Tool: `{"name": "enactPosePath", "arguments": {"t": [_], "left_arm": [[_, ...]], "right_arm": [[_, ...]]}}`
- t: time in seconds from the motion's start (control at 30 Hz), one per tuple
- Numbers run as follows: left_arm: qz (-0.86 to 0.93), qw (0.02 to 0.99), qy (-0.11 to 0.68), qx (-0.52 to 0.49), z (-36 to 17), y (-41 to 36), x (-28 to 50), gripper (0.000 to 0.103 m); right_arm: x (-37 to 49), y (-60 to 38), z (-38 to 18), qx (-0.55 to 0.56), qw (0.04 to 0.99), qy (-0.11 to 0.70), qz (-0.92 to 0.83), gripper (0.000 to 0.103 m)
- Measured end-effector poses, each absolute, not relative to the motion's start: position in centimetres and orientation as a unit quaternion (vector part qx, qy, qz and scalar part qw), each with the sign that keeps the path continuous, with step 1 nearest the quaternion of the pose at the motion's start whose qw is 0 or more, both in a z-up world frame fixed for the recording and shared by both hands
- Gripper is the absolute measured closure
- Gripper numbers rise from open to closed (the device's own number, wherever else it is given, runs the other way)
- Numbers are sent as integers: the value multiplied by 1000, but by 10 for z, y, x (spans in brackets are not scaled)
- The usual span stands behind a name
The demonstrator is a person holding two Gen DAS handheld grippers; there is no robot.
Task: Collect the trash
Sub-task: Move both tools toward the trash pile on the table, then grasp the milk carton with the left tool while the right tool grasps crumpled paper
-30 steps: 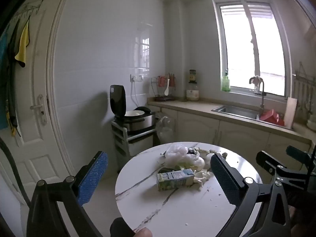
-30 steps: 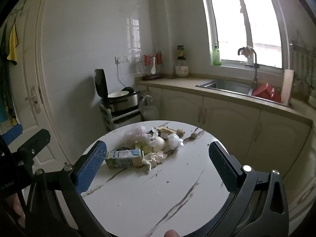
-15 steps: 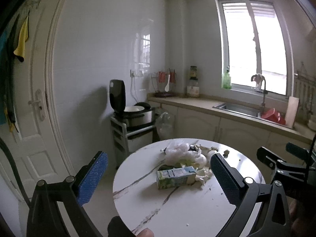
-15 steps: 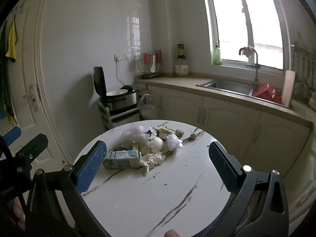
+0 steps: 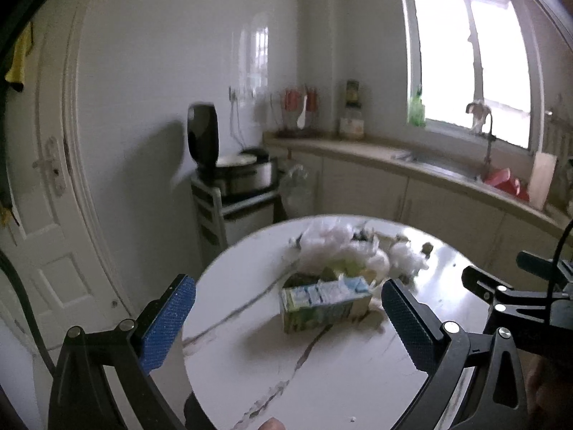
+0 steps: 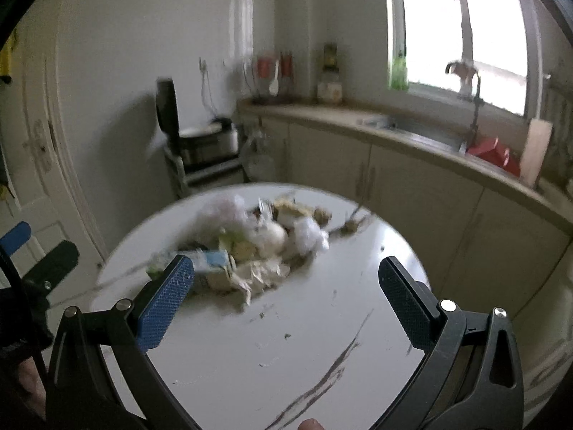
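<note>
Hovering wide, both claws (empty) — left claw [image 5: 286,317]; right claw [image 6: 286,295].

We see our right hand-held gripper [image 6: 286,286] spread wide above the round table [image 6: 304,340], holding nothing. A blurred trash pile [image 6: 261,243] lies at the table's far left, with a milk carton [image 6: 211,261] at its near-left edge.

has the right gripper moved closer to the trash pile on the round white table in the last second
Yes. In the right wrist view the right gripper has advanced toward the round white marble table; the trash pile now sits larger and lower, reaching its blue-padded finger.
</note>
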State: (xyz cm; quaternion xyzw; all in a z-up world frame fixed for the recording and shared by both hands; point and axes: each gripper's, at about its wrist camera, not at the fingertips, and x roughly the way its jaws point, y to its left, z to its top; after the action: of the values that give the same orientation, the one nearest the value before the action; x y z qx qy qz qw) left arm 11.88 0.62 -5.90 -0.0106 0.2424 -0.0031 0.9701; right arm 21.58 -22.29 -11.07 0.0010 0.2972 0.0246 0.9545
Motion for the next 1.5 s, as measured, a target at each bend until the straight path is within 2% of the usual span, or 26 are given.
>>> {"name": "enactPosePath", "arguments": {"t": [0.43,0.63,0.8,0.97,1.0,1.07,1.13,1.2,1.37,1.5], "left_arm": [[-14,937,348,-18,-106,15,216,1],[-24,929,370,5,-129,16,256,1],[-43,924,381,10,-139,17,277,1],[-64,921,383,20,-146,13,289,1],[-67,921,384,23,-146,11,291,1],[-75,919,386,32,-146,9,296,1],[-82,919,385,38,-145,6,300,1],[-92,917,386,44,-145,4,304,1],[-110,906,404,54,-151,-1,313,4],[-128,900,414,48,-155,-3,313,24]], "right_arm": [[297,-217,-194,5,908,415,53,1],[331,-210,-219,12,891,449,71,4],[350,-205,-235,19,878,471,77,11],[361,-198,-248,11,870,485,89,27],[362,-197,-248,4,870,484,92,28],[361,-196,-247,0,871,481,99,37],[360,-200,-245,7,872,477,108,59],[360,-205,-244,15,871,478,113,66],[358,-216,-243,24,869,479,121,69],[355,-223,-243,30,868,479,124,68]]}}
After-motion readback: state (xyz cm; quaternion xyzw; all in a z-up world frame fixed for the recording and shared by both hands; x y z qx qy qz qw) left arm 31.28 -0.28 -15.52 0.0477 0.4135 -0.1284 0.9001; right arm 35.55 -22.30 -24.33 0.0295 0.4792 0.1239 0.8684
